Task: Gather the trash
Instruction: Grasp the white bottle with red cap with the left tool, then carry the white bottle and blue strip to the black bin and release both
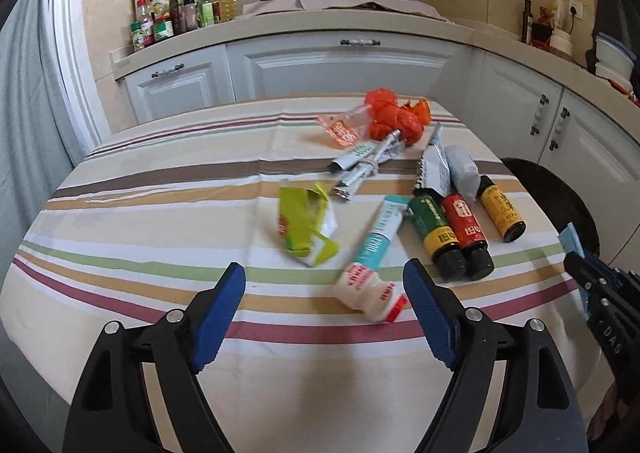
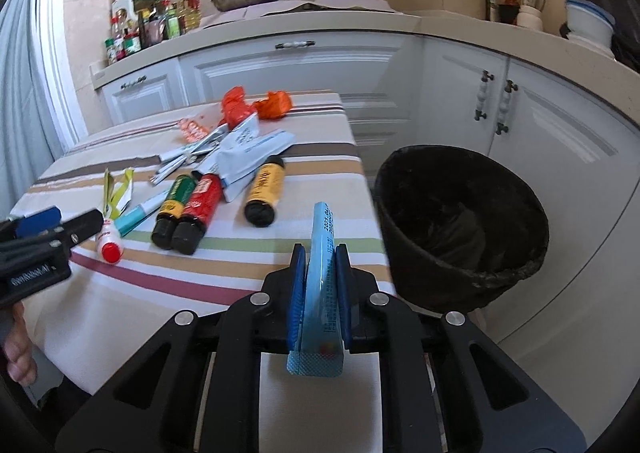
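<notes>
Trash lies on the striped tablecloth [image 1: 140, 253]. My left gripper [image 1: 324, 273] is open above the near edge. A small white drink bottle with a red cap [image 1: 370, 293] lies between its fingers, close to the right pad and not pressed. Beyond it are a teal tube [image 1: 384, 229], a crumpled green carton [image 1: 304, 225], silver wrappers [image 1: 360, 165] and an orange bag [image 1: 396, 113]. My right gripper [image 2: 320, 253] is shut on a flat light-blue packet [image 2: 324, 221], held on edge near the table's right side, left of the black bin [image 2: 460, 221].
Three dark bottles with green [image 2: 176, 209], red [image 2: 200, 209] and yellow [image 2: 266, 189] labels lie side by side on the cloth. White cabinets [image 2: 560, 157] stand behind the bin. The left gripper [image 2: 60, 225] and a hand [image 2: 18, 357] show at the left edge.
</notes>
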Tool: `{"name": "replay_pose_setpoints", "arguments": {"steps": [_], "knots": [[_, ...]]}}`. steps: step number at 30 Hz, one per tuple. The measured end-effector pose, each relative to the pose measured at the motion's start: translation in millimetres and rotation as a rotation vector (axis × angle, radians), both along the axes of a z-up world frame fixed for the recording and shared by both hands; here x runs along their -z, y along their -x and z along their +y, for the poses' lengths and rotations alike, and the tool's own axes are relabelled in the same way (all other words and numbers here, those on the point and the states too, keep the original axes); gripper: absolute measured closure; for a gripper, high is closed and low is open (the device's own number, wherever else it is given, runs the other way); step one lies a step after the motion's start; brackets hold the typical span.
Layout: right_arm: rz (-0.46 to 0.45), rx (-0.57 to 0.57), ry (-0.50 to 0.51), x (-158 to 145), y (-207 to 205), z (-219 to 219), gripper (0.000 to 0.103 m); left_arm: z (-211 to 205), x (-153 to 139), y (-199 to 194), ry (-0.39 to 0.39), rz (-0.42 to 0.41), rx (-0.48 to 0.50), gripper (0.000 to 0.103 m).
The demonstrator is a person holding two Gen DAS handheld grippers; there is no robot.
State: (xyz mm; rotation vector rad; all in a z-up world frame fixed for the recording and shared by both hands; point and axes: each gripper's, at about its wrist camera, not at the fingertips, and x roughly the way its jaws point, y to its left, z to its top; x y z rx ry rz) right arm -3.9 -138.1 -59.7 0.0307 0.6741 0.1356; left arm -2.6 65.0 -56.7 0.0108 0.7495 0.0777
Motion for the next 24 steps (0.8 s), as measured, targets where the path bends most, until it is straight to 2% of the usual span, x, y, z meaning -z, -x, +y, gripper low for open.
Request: {"name": "replay_pose_setpoints", "arguments": {"steps": [5,6,11,14,24], "knots": [[0.012,0.015,-0.027,4.4,-2.1,-12.7,0.088,-5.9,11.7,-10.4,-0.015,0.037,-0.009,0.024],[0.015,0.017,-0.030,5.7,-2.6,-14.3,0.088,-5.1,13.7,-12.0,-0.010,0.045,-0.010,0.027],[0.019,0.017,-0.036,7.9,-4.2,-16.3,0.088,-2.2,22.5,-15.5,0.022,0.095,0.007,0.057],[0.021,0.017,-0.033,8.5,-4.3,-16.0,0.088,-0.9,23.9,-13.1,0.015,0.086,0.012,0.071],[0.017,0.010,-0.019,9.2,-5.8,-9.2,0.088,9.6,18.4,-4.8,0.030,0.049,0.010,0.072]]}}
